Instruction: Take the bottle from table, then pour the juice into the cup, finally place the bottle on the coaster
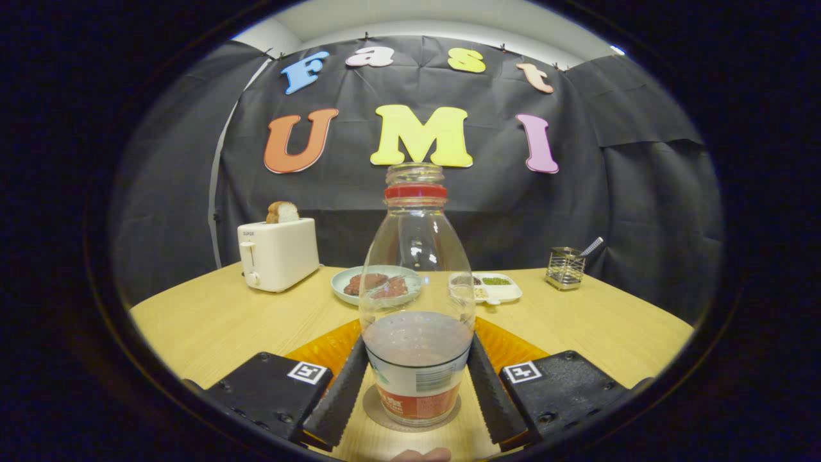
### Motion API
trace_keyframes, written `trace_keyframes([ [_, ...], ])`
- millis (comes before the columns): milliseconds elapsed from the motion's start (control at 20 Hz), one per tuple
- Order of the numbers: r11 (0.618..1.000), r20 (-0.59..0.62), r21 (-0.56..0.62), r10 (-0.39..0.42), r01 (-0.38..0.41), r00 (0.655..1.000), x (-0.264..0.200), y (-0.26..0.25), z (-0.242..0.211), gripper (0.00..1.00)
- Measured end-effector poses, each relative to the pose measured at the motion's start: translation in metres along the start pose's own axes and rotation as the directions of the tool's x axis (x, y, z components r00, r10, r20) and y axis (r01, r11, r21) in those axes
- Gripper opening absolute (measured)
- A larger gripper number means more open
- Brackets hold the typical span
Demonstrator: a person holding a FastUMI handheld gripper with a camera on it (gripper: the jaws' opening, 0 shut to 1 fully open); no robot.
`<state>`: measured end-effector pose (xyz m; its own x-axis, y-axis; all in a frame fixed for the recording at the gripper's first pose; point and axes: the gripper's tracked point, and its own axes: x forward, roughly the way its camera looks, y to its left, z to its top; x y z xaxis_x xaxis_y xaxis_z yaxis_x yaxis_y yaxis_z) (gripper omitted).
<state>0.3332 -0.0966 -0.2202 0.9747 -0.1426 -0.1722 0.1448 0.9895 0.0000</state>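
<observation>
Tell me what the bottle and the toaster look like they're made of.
Bottle, between the gripper fingers: clear, glossy, likely plastic; the plate shows through it. Toaster: smooth off-white shell, probably plastic, with a soft sheen.

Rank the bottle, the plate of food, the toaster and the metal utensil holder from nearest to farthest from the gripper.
1. Bottle, between the jaws of the gripper.
2. Plate of food, just behind the bottle.
3. Toaster to the left and utensil holder to the right: too close to call.
</observation>
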Motion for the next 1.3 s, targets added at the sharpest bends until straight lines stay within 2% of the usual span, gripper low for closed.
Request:
trace_keyframes([
  [100,1.000,-0.017,0.005,-0.005,0.005,1.000,-0.001,0.000,-0.005,1.00],
  [300,1.000,-0.020,0.007,0.012,-0.011,1.000,-0.010,0.004,-0.001,1.00],
  [650,0.999,0.046,0.026,0.026,-0.027,0.999,-0.044,0.005,0.042,1.00],
  [1100,0.994,0.124,0.098,0.033,-0.045,0.992,-0.133,-0.004,0.114,1.00],
  [1300,0.997,0.081,0.063,0.027,-0.032,0.996,-0.172,-0.002,0.123,1.00],
])
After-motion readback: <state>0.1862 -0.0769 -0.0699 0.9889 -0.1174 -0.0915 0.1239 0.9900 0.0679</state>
